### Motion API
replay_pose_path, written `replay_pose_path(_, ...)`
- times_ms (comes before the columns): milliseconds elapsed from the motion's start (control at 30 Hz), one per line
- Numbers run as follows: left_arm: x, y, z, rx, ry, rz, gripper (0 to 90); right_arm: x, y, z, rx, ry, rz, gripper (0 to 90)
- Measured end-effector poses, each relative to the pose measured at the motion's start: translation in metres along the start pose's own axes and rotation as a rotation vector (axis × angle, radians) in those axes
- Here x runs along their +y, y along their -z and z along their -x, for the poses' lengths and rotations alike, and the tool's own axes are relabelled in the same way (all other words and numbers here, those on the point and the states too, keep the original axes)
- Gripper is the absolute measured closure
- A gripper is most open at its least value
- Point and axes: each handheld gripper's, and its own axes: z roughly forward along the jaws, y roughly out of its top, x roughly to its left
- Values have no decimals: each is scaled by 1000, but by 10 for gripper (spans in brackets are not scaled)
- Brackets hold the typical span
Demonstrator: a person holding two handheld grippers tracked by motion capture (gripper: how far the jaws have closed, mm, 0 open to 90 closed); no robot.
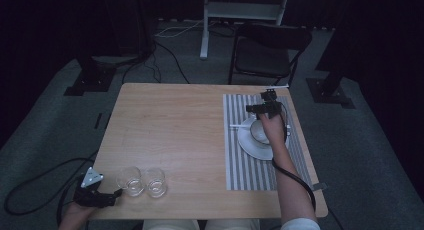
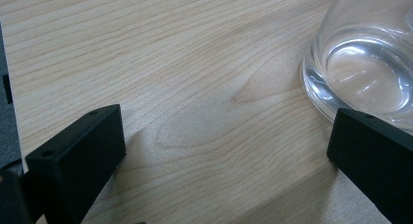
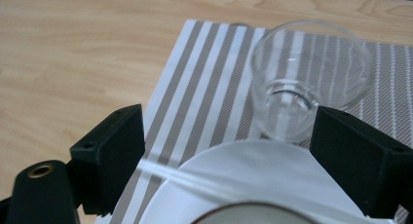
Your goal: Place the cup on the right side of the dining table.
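Observation:
Two clear empty glasses stand side by side near the table's front left, one (image 1: 130, 181) on the left and one (image 1: 155, 182) on the right. My left gripper (image 1: 115, 195) lies low at the front left corner, open, its right jaw just beside the base of the left glass (image 2: 370, 63); bare wood shows between the jaws (image 2: 226, 126). My right gripper (image 1: 263, 108) hovers open over a white saucer (image 1: 250, 145) with a cup (image 1: 260, 131) on the striped placemat (image 1: 250, 170). A third clear glass (image 3: 309, 80) stands on the mat just beyond the open jaws (image 3: 226, 134), nearer the right one.
A thin white stick (image 3: 195, 177) lies across the saucer's (image 3: 272, 170) rim. The wooden table (image 1: 170, 125) has an open middle. Behind the table stand a black chair (image 1: 267, 50) and a white stand (image 1: 205, 30); cables run over the grey floor.

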Motion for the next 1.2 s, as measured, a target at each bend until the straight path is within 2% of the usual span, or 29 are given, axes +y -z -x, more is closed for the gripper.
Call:
replay_pose_path(367,0,0,0,1,1,0,7,-27,11,-22,107,74,45,123)
replay_pose_path(433,0,0,0,1,0,0,8,-32,12,-25,155,79,47,123)
replay_pose_path(533,0,0,0,1,0,0,8,-38,15,-32,179,97,57,123)
replay_pose_path(633,0,0,0,1,-1,0,8,-45,17,-37,201,104,70,123)
replay_pose_path(733,0,0,0,1,-2,-1,7,-51,18,-40,203,115,70,123)
replay_pose_path(867,0,0,0,1,-2,-1,7,-64,20,-47,223,164,64,124)
replay_pose_path(1000,0,0,0,1,-1,0,8,-75,25,-50,257,164,80,124)
replay_pose_path(1200,0,0,0,2,0,0,7,-92,31,-53,277,191,90,124)
